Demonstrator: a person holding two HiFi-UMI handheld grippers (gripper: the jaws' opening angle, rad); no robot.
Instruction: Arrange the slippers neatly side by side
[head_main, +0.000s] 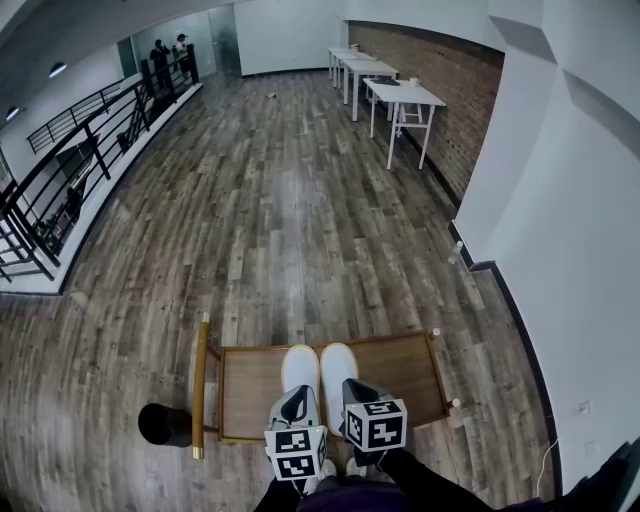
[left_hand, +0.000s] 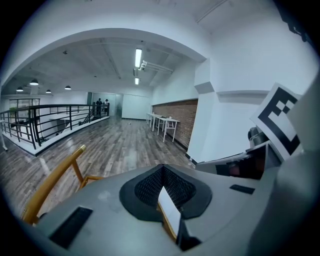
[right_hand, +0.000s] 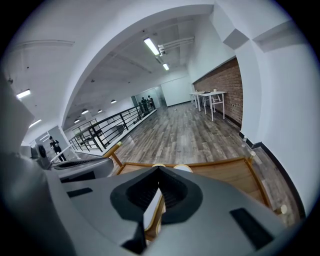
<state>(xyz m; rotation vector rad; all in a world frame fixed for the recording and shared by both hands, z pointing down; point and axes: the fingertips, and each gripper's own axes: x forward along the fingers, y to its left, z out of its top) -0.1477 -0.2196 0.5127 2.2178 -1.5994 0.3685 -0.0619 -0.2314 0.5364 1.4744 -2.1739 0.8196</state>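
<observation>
Left gripper tilted down at the near edge of the wooden rack, pinching the heel rim of the left slipper, right gripper close alongside, pinching the heel rim of the right slipper

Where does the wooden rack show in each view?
Head view: rack bottom centre, under the slippers.
Left gripper view: only its side rail, lower left.
Right gripper view: rack lower centre to right.
Shared landmark: white tables by the brick wall, in all three.
</observation>
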